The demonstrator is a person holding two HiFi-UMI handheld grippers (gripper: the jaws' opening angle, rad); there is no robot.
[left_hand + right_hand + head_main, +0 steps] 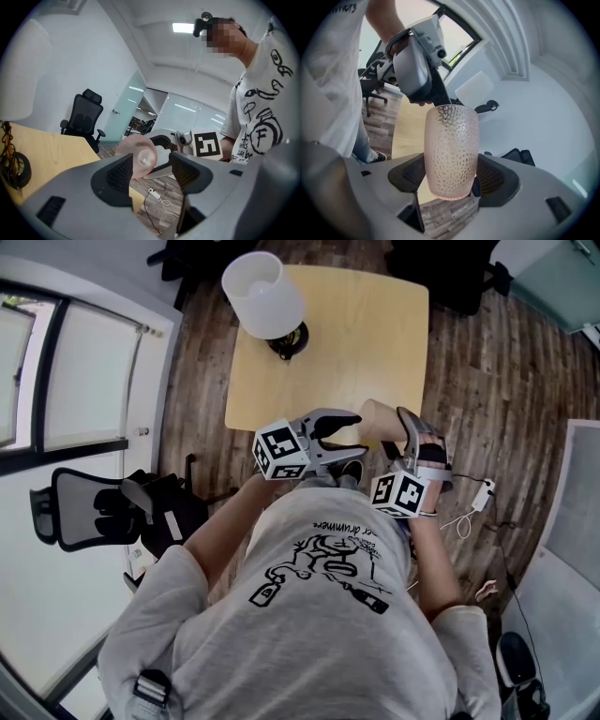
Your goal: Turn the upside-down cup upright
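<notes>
**A:** Where's the cup?

**B:** The cup (451, 150) is off the table (375, 324), up in the air by its near edge. The right gripper (452, 177) pinches it across its dimpled wall. It lies tilted, nearly sideways, and I can't tell which end is the mouth.

**A:** And the left gripper?

**B:** The left gripper (150, 171) is spread with nothing between its pads. The cup's end sits just beyond them.

**A:** How best to finish?

**B:** I'd keep the right pinch firm and roll that wrist until the mouth faces up. Then lower the base flat onto bare wood, well apart from the lamp (264, 294). The left should keep clear.

**A:** Any writing?

**B:** None on the cup. The shirt (319, 615) has black print, but the words are too small to read. The cubes (281, 451) carry only square markers.
</notes>
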